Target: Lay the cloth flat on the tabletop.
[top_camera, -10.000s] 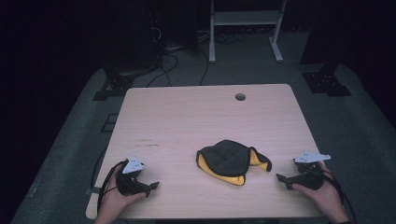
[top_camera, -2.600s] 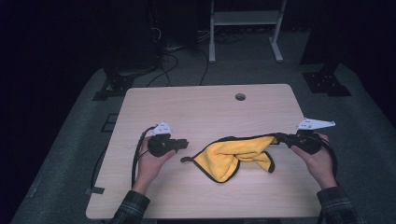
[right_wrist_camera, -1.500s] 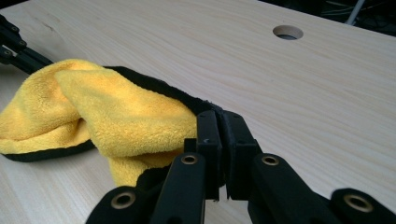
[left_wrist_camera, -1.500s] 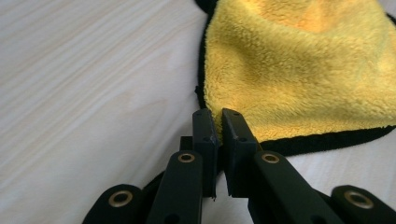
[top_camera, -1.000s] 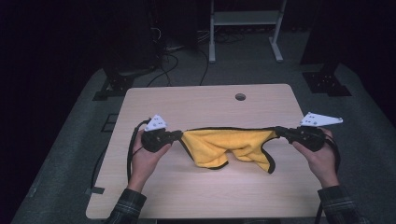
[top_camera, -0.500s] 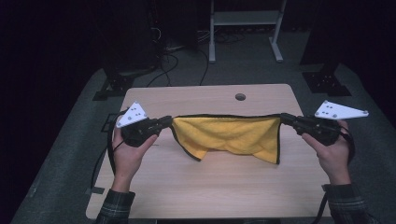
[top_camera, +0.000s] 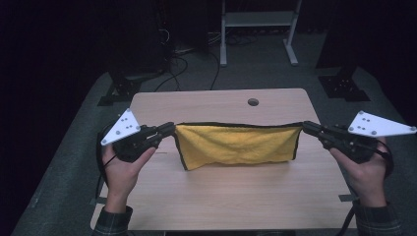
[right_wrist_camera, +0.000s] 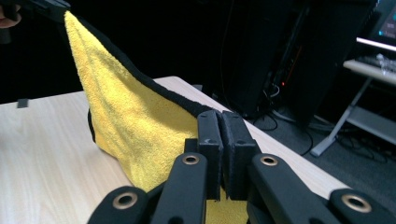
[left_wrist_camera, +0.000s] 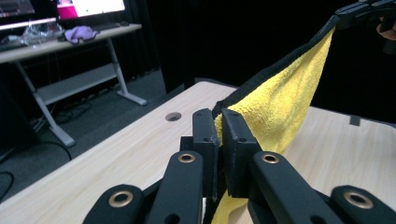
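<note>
Table (top_camera: 221, 196): rectangular, light wood-grain top w/ 1 round cable hole (top_camera: 253, 102) near far edge, centre-right. Dark floor around it; white-legged desk frame (top_camera: 255, 29) beyond far edge; black cables (top_camera: 182, 59) on floor at far left.

Cloth (top_camera: 236, 145): yellow terry microfibre rectangle w/ black bound edge, hanging spread flat between the 2 grippers above mid-table. Top hem runs approx. level and taut, left corner to right corner. Lower edge hangs free; whether it touches the tabletop cannot be told from the high view. In left gripper view the cloth rises from the near jaws up to the far gripper at top right; right gripper view mirrors this, far gripper at top left.

Left gripper (top_camera: 169, 129): black, 2-jaw, grey 3-cornered plate on top, held in person's left hand (top_camera: 120, 169). Jaws clamped on cloth's upper left corner; yellow pile visible between the pads (left_wrist_camera: 205, 135).

Right gripper (top_camera: 307, 127): same type, in right hand (top_camera: 366, 172). Jaws clamped on upper right corner; black hem enters at the pads (right_wrist_camera: 209, 135).

Both forearms enter from bottom edge, plaid sleeves (top_camera: 113, 223) at cuffs.
</note>
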`<state>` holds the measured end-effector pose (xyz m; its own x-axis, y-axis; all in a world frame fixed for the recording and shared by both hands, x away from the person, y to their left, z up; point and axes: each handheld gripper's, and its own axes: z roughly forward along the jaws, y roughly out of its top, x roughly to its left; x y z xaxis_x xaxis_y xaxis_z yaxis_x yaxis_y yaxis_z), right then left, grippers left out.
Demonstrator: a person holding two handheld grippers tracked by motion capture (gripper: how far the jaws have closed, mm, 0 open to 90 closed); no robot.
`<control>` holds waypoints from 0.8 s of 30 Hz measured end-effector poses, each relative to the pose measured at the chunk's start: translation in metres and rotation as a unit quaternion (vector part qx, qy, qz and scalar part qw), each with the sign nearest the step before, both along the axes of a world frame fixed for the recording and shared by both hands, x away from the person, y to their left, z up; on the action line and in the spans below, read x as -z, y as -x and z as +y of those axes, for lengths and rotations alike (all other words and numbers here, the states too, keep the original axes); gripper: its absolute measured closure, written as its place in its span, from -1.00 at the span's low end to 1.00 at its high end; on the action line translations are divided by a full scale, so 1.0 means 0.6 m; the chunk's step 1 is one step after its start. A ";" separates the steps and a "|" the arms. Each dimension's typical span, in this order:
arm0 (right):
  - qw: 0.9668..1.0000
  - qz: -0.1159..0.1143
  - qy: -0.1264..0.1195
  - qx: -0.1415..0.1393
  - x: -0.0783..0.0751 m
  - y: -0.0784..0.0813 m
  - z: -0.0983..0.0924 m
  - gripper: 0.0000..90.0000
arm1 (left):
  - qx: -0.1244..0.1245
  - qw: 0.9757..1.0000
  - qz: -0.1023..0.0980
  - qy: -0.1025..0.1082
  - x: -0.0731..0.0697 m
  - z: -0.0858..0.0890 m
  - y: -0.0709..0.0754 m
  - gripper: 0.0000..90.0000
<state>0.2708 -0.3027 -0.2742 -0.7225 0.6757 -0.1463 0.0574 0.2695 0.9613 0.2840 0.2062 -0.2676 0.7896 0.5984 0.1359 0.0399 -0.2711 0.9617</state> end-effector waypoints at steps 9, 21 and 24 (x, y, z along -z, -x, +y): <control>0.998 -0.047 0.005 -0.035 -0.047 0.076 0.009 0.91 | 0.016 0.999 -0.035 0.008 -0.040 0.026 0.066 0.88; 0.997 0.065 0.030 -0.014 0.056 -0.042 0.027 0.91 | -0.012 0.997 0.079 -0.021 0.074 0.022 -0.048 0.88; 0.995 0.090 0.037 -0.009 0.086 -0.071 0.030 0.91 | -0.018 0.995 0.097 -0.027 0.098 0.018 -0.069 0.88</control>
